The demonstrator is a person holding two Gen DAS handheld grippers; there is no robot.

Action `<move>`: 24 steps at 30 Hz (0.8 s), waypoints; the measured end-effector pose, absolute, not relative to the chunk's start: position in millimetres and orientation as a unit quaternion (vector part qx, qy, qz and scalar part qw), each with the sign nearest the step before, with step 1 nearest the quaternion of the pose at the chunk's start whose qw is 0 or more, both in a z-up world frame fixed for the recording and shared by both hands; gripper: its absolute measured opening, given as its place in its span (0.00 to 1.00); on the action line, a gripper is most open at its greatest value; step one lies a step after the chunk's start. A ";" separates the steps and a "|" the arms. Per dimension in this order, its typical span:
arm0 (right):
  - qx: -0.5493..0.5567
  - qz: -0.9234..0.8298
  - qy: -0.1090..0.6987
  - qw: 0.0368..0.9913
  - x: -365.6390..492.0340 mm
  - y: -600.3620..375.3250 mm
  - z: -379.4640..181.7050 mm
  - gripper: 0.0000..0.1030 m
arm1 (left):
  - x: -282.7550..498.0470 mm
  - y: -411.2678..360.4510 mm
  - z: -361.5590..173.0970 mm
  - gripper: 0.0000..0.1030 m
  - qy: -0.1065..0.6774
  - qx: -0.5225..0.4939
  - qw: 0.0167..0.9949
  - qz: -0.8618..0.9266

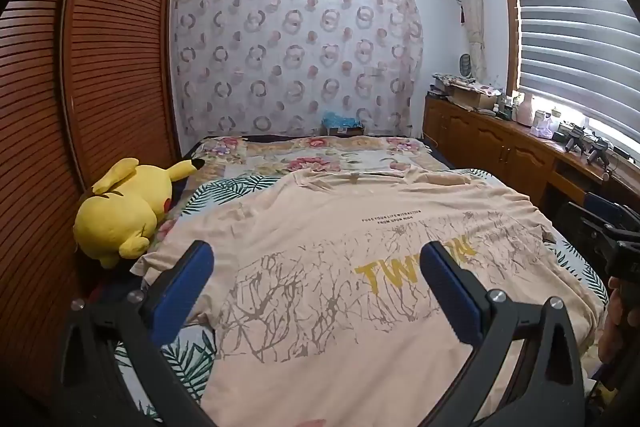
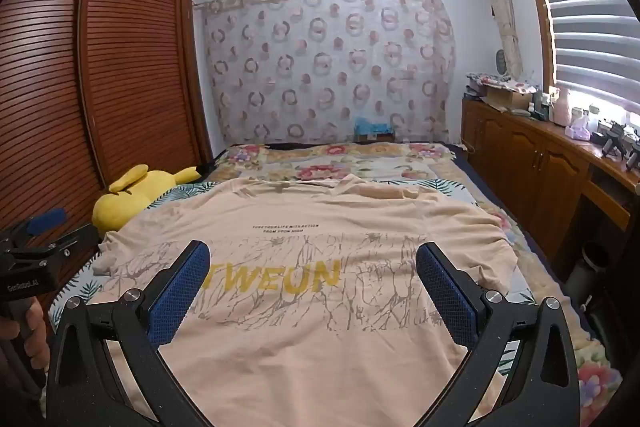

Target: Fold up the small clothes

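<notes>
A beige T-shirt (image 1: 340, 247) with yellow letters and a grey branch print lies spread flat on the bed, collar at the far end; it also shows in the right wrist view (image 2: 320, 227). My left gripper (image 1: 316, 267) is open and empty, hovering above the shirt's lower left part. My right gripper (image 2: 312, 267) is open and empty above the shirt's lower middle. The right gripper's body shows at the right edge of the left wrist view (image 1: 608, 231). The left gripper's body shows at the left edge of the right wrist view (image 2: 36, 239).
A yellow plush toy (image 1: 124, 211) lies on the bed's left side by a louvred wooden wardrobe (image 1: 100, 67). A floral quilt (image 1: 320, 155) covers the far bed. A wooden cabinet (image 1: 500, 143) with clutter runs along the right under the window.
</notes>
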State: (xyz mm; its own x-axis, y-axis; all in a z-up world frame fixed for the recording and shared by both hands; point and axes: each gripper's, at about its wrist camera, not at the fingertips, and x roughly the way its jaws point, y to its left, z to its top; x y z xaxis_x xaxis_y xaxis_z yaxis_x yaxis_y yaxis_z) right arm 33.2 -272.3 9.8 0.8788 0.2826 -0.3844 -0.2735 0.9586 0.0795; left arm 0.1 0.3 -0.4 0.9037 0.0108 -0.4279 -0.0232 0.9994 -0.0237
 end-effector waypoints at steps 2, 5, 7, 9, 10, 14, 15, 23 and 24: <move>0.011 0.143 0.201 0.969 33.1 -272.2 9.9 1.00 | -0.9 0.8 -0.2 1.00 0.215 -0.015 0.976 0.008; 0.011 0.143 0.200 0.969 33.3 -272.0 9.9 1.00 | -3.6 -1.4 0.8 1.00 0.212 -0.018 0.977 0.008; 0.011 0.144 0.201 0.969 33.8 -271.7 9.6 1.00 | -5.3 -1.8 6.8 1.00 0.212 -0.019 0.977 0.007; 0.012 0.144 0.199 0.969 32.4 -272.6 10.4 1.00 | -5.6 -0.3 7.3 1.00 0.213 -0.025 0.977 0.008; 0.012 0.144 0.199 0.969 32.5 -272.5 10.4 1.00 | -6.4 -0.4 8.1 1.00 0.213 -0.024 0.977 0.008; 0.011 0.144 0.198 0.969 33.0 -272.3 10.2 1.00 | -6.0 -1.3 7.1 1.00 0.214 -0.025 0.977 0.006; 0.011 0.143 0.198 0.970 33.1 -272.3 10.0 1.00 | -6.0 -1.0 7.5 1.00 0.214 -0.025 0.976 0.006; 0.012 0.144 0.198 0.970 33.1 -272.2 10.0 1.00 | -7.7 -0.3 8.8 1.00 0.215 -0.026 0.976 0.004; 0.013 0.144 0.198 0.970 33.2 -272.2 9.9 1.00 | -7.1 -0.5 8.3 1.00 0.216 -0.026 0.976 0.005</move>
State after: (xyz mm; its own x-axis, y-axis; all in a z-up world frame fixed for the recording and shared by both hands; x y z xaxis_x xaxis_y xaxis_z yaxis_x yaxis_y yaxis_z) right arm 33.2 -272.2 9.9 0.8803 0.2838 -0.3802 -0.2739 0.9583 0.0813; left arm -7.1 -0.5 8.3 0.9070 -0.0023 -0.4212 -0.0200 0.9986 -0.0485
